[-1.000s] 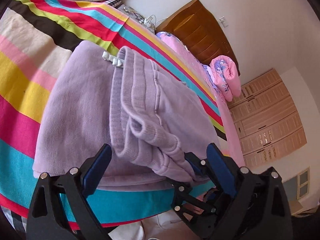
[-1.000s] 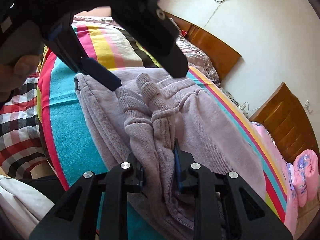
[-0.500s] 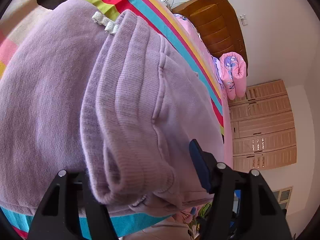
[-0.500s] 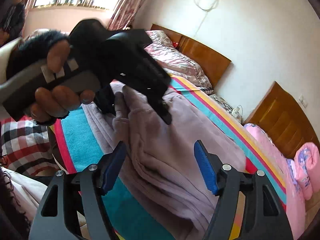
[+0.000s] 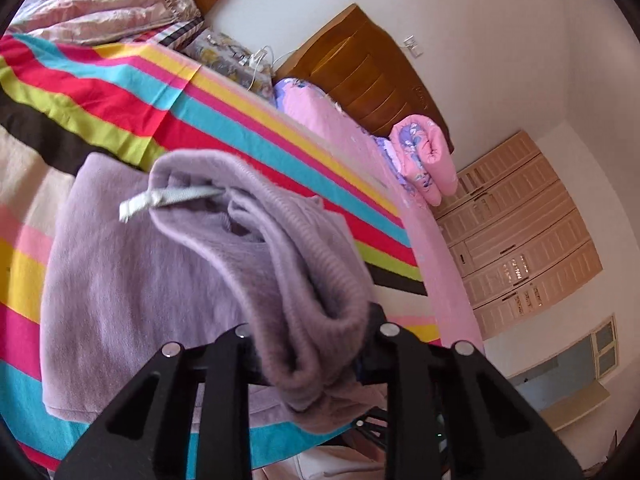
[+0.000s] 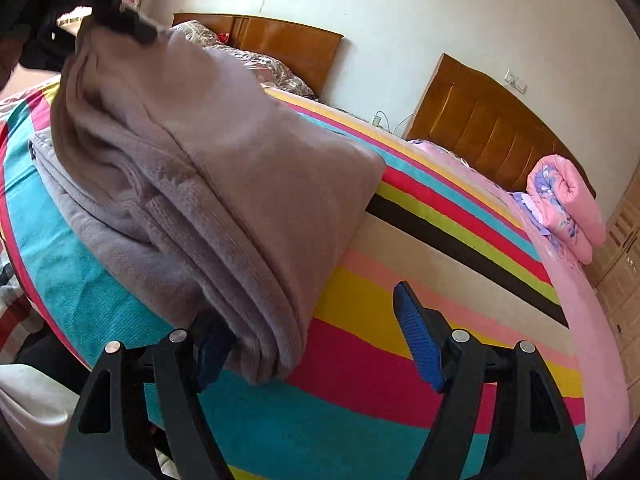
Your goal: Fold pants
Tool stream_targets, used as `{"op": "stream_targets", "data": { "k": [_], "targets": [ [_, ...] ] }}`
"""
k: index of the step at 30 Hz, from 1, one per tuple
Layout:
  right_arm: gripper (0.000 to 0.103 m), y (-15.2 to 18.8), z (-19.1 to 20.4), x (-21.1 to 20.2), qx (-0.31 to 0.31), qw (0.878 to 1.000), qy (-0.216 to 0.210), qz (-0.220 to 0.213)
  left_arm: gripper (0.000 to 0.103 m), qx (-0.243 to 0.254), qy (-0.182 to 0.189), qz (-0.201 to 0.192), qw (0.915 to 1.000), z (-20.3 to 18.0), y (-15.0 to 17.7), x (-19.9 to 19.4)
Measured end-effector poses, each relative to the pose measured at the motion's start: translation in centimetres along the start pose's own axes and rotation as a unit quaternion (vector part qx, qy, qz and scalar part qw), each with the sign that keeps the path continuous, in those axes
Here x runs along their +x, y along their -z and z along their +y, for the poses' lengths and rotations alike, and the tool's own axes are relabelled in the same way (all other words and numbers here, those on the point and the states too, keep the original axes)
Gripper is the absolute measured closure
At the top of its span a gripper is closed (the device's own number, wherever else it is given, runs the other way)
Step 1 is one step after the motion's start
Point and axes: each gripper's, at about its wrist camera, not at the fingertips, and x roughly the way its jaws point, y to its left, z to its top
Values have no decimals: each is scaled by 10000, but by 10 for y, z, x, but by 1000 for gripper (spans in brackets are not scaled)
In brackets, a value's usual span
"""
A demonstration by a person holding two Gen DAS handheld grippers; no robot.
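The lilac fleece pants (image 5: 132, 292) lie partly folded on the striped bedspread (image 5: 120, 92). My left gripper (image 5: 312, 344) is shut on a bunched ribbed end of the pants and holds it lifted above the rest; a white label (image 5: 168, 200) sticks out of the fold. In the right wrist view the lifted pants (image 6: 224, 168) drape down from the left gripper at top left. My right gripper (image 6: 316, 344) is open, its left finger (image 6: 212, 352) touching the stacked fold edge, its right finger (image 6: 418, 344) free over the bedspread (image 6: 400, 304).
A second bed with a pink sheet (image 5: 356, 144) and a rolled pink quilt (image 6: 568, 204) stands beside this one. Wooden headboards (image 6: 492, 132) line the wall. A wardrobe (image 5: 516, 236) is at the right. A crumpled quilt (image 5: 100, 4) lies at the bed's head.
My left gripper has shut on the bunched pants end and lifted it off the bed. My right gripper has let go, opened, and dropped to the fold's right edge.
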Motion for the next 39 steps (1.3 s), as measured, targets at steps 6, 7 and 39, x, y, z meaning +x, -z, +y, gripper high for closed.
{"op": "stream_targets", "data": {
  "k": [6,7,39],
  "targets": [
    [30,2,12,-1,-175,9995,-220,116,78,-473,-687,-122,9964,76,17,-36],
    [30,4,12,1,-111,9995,-255,129,78,-746,-754,14,9944,102,28,-28],
    [22,-170,-73,177,491,9152,-3998,122,31,1283,-2012,-101,9711,79,14,45]
  ]
}}
